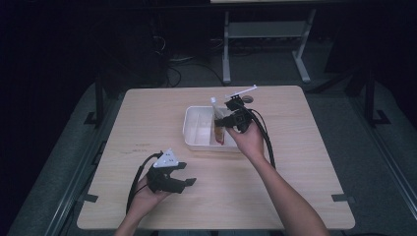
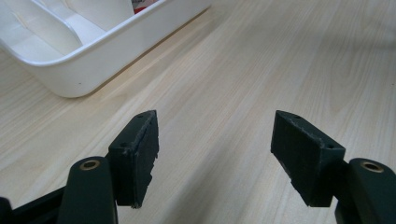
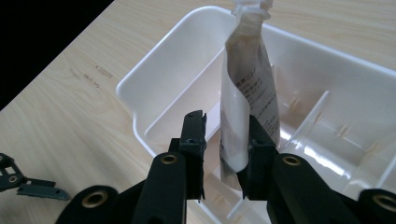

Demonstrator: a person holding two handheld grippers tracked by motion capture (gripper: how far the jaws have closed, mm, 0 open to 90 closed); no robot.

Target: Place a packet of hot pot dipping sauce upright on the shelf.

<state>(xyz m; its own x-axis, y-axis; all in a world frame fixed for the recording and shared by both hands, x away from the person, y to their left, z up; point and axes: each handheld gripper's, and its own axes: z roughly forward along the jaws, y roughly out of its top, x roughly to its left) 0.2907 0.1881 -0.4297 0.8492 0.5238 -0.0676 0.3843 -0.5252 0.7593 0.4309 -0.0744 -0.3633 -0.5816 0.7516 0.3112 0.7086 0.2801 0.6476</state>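
Note:
A white divided tray [image 1: 195,143] sits at the table's middle. A tall white pouch [image 1: 218,129] with printed text and a spout top stands tilted in one of its compartments. My right gripper [image 1: 222,123] reaches over the tray's right side with its jaws either side of the pouch [image 3: 247,93]. In the right gripper view [image 3: 224,122] the right jaw touches the pouch while a gap shows at the left jaw, so it is open. My left gripper [image 1: 189,173] rests low near the table's front left, open and empty [image 2: 215,135], with the tray's wall [image 2: 93,60] ahead of it.
Bare light wood surrounds the tray [image 3: 154,60]. Faint pencil marks [image 1: 142,145] lie left of it. The left gripper's jaw tip [image 3: 28,186] shows on the wood. Beyond the far edge stands a grey metal frame [image 1: 265,29] on a dark floor.

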